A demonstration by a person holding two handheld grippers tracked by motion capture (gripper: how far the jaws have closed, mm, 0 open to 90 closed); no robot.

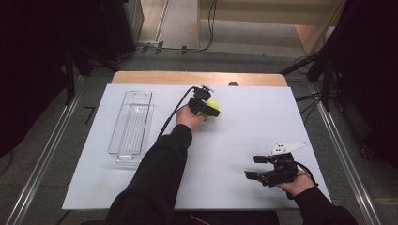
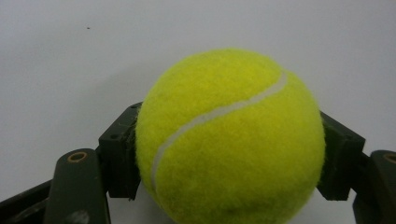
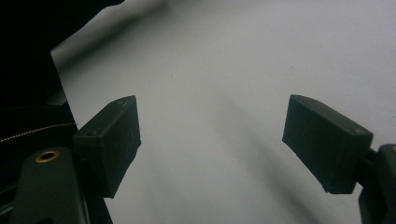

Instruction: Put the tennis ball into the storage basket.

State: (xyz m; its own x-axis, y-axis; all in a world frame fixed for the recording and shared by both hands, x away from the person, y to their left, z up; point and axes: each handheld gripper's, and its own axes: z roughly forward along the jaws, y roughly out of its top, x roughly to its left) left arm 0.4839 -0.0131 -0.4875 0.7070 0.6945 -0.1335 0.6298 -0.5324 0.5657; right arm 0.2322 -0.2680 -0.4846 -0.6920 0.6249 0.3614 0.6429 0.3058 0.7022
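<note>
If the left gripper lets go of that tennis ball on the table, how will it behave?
The tennis ball is round, so it will probably roll on the flat white table. Its fuzzy felt likely gives the left gripper a non-slip hold. It looks light and slightly springy between the pads.

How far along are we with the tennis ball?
Grasp looks done: the left gripper is shut on the fuzzy yellow tennis ball, over the white table board. The long clear plastic tray holds nothing; any transfer remains. The right gripper is open.
</note>
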